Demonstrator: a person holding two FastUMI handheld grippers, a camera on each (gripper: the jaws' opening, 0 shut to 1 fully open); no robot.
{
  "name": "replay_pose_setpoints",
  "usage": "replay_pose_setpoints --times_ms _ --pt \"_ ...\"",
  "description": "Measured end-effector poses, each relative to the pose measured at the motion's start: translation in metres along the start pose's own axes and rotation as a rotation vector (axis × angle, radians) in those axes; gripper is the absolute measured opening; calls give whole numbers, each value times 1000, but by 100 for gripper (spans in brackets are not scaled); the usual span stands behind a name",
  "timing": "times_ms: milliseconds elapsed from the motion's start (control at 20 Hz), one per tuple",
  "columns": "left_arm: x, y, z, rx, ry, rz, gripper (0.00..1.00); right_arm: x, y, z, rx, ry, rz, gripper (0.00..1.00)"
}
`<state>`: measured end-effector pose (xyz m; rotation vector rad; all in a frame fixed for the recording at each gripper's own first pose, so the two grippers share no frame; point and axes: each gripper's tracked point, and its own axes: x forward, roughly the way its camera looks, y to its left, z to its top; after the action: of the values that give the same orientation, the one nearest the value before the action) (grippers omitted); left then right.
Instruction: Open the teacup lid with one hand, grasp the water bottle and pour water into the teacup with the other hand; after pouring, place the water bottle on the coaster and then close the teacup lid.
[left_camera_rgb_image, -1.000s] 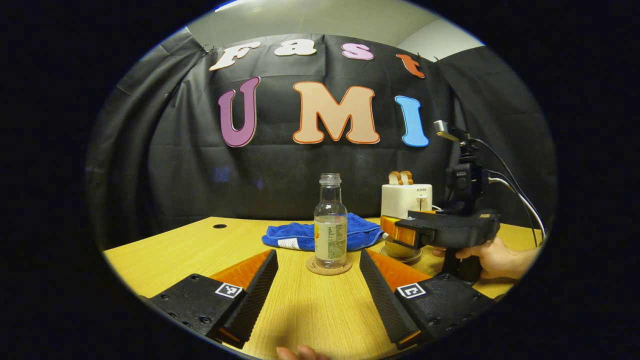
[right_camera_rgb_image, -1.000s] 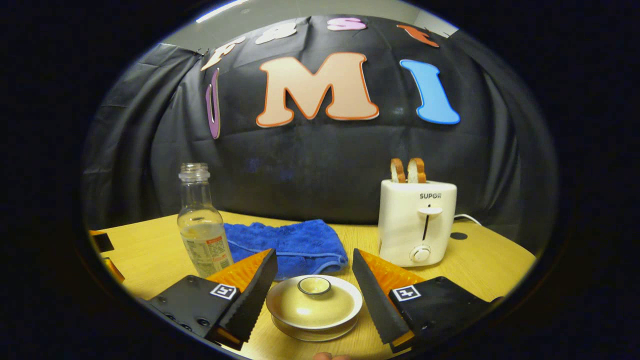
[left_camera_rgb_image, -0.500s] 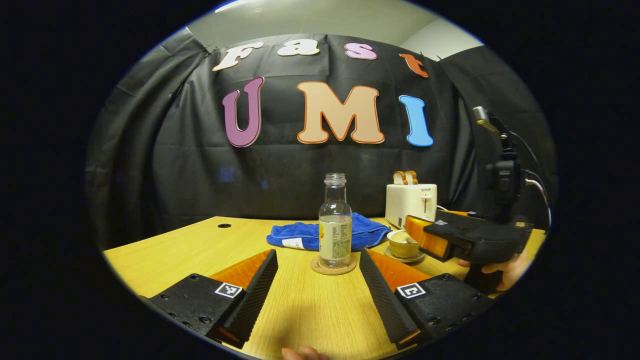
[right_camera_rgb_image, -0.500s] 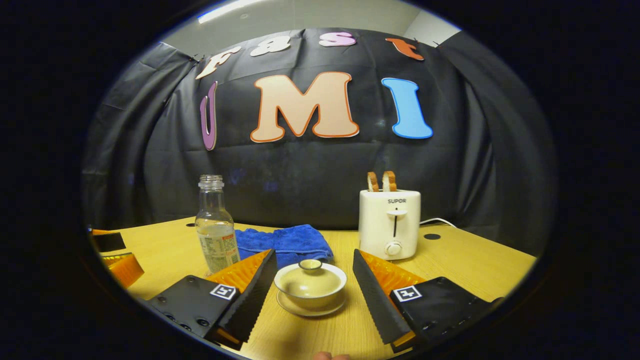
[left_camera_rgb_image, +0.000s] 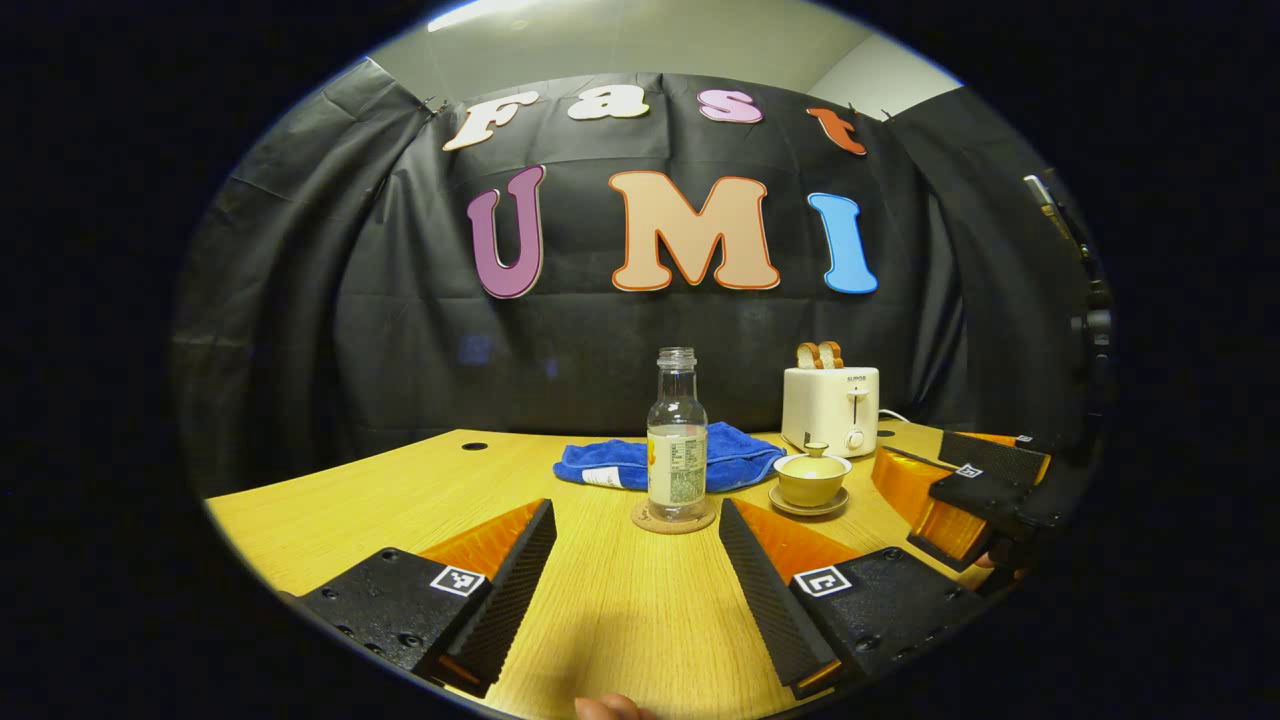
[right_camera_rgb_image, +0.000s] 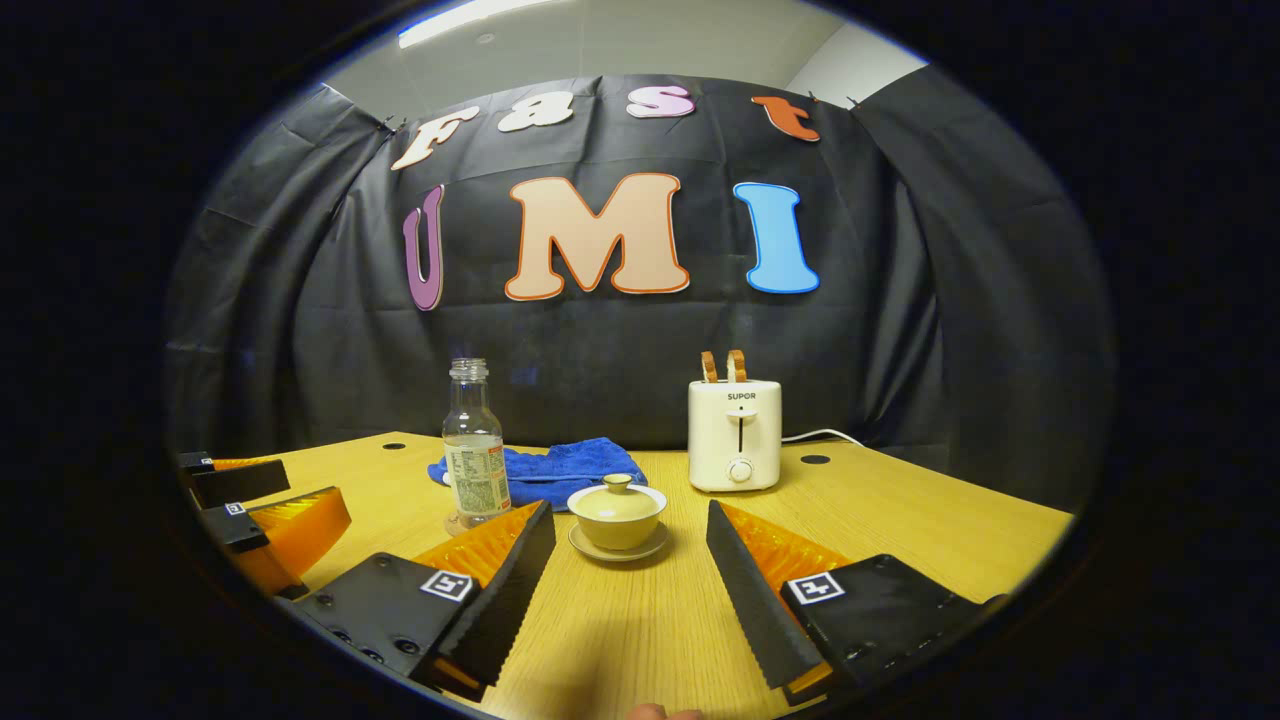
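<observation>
A clear water bottle (left_camera_rgb_image: 677, 447) without a cap stands upright on a round cork coaster (left_camera_rgb_image: 673, 518), about a third full. To its right a yellow teacup (left_camera_rgb_image: 812, 480) with its lid (left_camera_rgb_image: 813, 462) on sits on a saucer. My left gripper (left_camera_rgb_image: 637, 575) is open, well short of the bottle, nothing between its fingers. In the right gripper view the teacup (right_camera_rgb_image: 617, 514) with its lid (right_camera_rgb_image: 616, 494) lies ahead of my open right gripper (right_camera_rgb_image: 630, 580), and the bottle (right_camera_rgb_image: 474, 448) stands to the left. The right gripper (left_camera_rgb_image: 960, 490) also appears at the right edge of the left gripper view.
A blue towel (left_camera_rgb_image: 660, 463) lies behind the bottle and cup. A white toaster (right_camera_rgb_image: 734, 435) holding two bread slices stands at the back with its cord trailing right. The wooden table (right_camera_rgb_image: 900, 520) has bare room on both sides. The left gripper (right_camera_rgb_image: 260, 515) appears at the left edge.
Both grippers have drawn back from the table's objects. The right gripper pulled away from over the lidded teacup. The bottle and cup look smaller and farther off.
</observation>
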<state>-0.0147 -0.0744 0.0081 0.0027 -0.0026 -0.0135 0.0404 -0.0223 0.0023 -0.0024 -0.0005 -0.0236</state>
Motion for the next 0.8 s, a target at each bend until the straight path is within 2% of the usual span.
replay_pose_setpoints --times_ms 350,800 --pt "-9 -2 0 -1 4 11 95 -36 -8 1 -1 -3 -29 97" --pt "-8 -4 0 1 1 1 96 -38 -8 0 -1 -5 -31 97"
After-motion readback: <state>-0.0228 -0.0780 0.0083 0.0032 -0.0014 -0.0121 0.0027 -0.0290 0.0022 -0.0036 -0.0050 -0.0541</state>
